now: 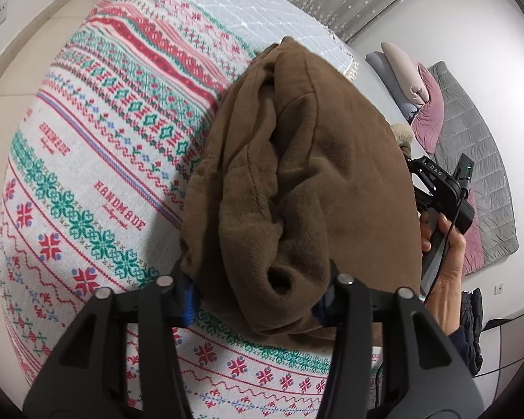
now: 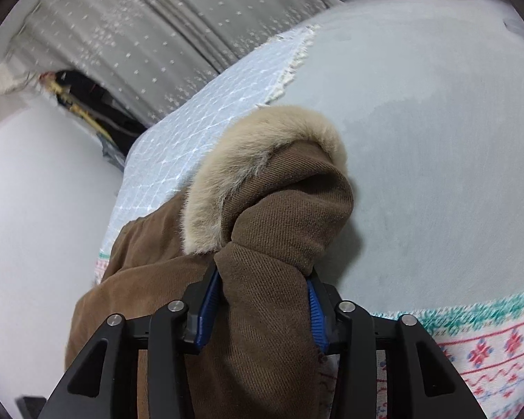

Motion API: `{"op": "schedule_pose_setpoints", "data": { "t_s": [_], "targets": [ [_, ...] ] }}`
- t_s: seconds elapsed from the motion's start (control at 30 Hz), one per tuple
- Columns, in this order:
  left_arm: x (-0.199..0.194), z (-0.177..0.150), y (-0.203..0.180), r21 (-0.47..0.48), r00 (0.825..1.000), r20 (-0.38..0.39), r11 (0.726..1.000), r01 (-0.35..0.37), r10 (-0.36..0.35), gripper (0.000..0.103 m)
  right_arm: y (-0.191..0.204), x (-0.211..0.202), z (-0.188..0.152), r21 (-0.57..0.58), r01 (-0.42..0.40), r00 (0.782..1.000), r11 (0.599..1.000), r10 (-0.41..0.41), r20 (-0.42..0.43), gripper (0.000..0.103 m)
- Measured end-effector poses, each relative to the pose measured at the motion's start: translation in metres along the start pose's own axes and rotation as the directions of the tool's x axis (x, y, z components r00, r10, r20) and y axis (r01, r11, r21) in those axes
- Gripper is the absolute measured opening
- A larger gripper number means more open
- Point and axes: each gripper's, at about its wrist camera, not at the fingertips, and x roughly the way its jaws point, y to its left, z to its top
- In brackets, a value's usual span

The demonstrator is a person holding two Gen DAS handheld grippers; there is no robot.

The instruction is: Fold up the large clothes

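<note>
A brown coat [image 1: 297,181] lies bunched on the bed, over a patterned knit blanket [image 1: 87,181]. My left gripper [image 1: 255,300] is shut on a thick fold at the coat's near end. In the right wrist view the coat [image 2: 262,307] shows a beige fur trim [image 2: 227,160] around the hood. My right gripper [image 2: 262,303] is shut on a bunch of brown cloth by that hood. The right gripper also shows in the left wrist view [image 1: 440,188], held by a hand at the coat's far right side.
A pale blue quilted cover [image 2: 192,132] and a grey sheet [image 2: 436,139] lie on the bed. Pillows [image 1: 408,80] and a grey mat [image 1: 478,160] lie on the floor to the right. A grey starred curtain [image 2: 139,28] hangs behind the bed.
</note>
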Motion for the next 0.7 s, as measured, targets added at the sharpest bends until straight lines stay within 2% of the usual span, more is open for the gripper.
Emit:
{"op": "schedule_pose_setpoints", "data": {
  "t_s": [0.13,0.27,0.4,0.57,0.7],
  "targets": [
    [-0.018,-0.002,-0.01,0.023,0.998,0.056,1.0,0.006,-0.007,0.043,0.014,-0.019,0.002,-0.047,-0.003,0.999,0.999,0.004,0.042,0.035],
    [-0.049,-0.002,-0.026,0.052,0.991,0.115,0.996,0.066,-0.072,0.04,0.032,-0.051,0.006,-0.101,-0.021,0.997,0.995,0.028,0.069,0.034],
    [-0.071,-0.013,-0.047,0.076,0.988,0.117,0.993,0.094,-0.102,0.04,0.049,-0.096,0.006,-0.18,-0.007,0.998,0.984,0.02,0.067,0.033],
    [-0.111,-0.062,-0.089,0.17,0.979,0.094,0.972,0.163,-0.181,0.039,0.039,-0.174,-0.003,-0.182,-0.034,0.991,0.983,0.056,0.119,0.033],
    [-0.128,-0.117,-0.121,0.249,0.981,0.041,0.953,0.173,-0.189,0.039,0.015,-0.237,-0.025,-0.197,-0.036,0.991,0.98,0.061,0.118,0.033]
  ]
}}
